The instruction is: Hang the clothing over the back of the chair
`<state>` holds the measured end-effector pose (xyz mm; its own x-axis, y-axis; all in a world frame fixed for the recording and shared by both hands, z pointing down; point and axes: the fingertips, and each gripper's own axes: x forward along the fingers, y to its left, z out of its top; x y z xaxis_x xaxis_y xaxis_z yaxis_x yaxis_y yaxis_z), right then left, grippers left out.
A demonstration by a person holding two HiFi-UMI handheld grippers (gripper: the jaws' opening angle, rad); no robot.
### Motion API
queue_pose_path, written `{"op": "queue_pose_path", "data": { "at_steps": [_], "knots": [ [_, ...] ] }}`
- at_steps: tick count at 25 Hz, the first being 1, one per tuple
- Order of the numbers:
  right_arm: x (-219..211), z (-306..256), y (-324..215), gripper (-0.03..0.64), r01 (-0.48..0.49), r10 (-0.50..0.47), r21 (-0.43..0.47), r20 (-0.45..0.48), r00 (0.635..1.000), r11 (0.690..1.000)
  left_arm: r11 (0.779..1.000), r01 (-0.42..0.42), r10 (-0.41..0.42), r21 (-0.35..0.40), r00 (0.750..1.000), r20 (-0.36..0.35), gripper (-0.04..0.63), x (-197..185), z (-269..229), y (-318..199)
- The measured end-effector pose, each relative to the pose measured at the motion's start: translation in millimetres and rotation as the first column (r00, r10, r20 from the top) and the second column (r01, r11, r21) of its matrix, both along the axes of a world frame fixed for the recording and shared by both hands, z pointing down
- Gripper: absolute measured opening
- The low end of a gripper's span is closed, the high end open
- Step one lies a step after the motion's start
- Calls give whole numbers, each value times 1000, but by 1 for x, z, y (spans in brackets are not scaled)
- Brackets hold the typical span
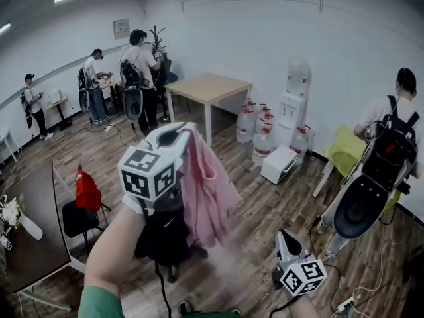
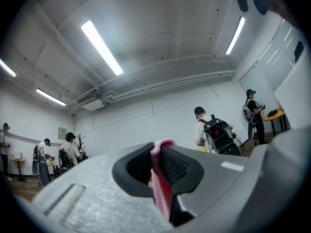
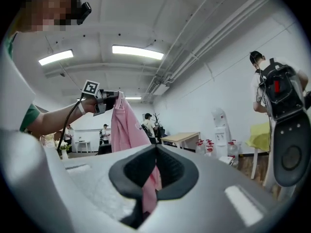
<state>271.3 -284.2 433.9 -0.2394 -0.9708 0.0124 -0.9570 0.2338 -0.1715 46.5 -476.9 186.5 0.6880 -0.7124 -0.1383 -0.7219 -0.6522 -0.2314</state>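
A pink garment hangs from my left gripper, which is raised at mid-frame in the head view and shut on the cloth's top edge. In the left gripper view a pink fold is pinched between the closed jaws of the left gripper. Directly beneath the garment stands a black chair, partly hidden by my forearm. My right gripper is low at the right. In its own view the right gripper is shut, with the lower part of the pink garment caught between its jaws.
Another chair with a red garment stands beside a dark table at the left. Behind are a wooden table, a water dispenser and jugs. A person with a backpack is close at the right; others work at the back left.
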Motion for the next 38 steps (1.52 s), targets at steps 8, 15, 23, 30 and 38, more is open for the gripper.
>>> {"op": "queue_pose_path", "data": {
  "at_steps": [8,15,23,30,38],
  "knots": [
    [-48,10,-20,-6,-64,65,-10,4,998,998,993,115,-115,-9,993,18,29,-106,6,-87],
    [-97,19,-48,-6,-87,87,-34,8,996,996,951,192,-177,-244,981,83,29,-195,139,-164],
    [-135,27,-69,-6,-101,102,-63,2,995,993,889,104,-35,-445,986,160,40,-218,277,-166],
    [-146,24,-80,-6,-97,95,-68,-26,995,993,813,24,93,-581,981,170,193,-215,354,-142],
    [-146,26,-86,-6,-56,53,-69,-42,998,996,827,79,31,-556,982,186,215,-233,361,-121]
  ]
}}
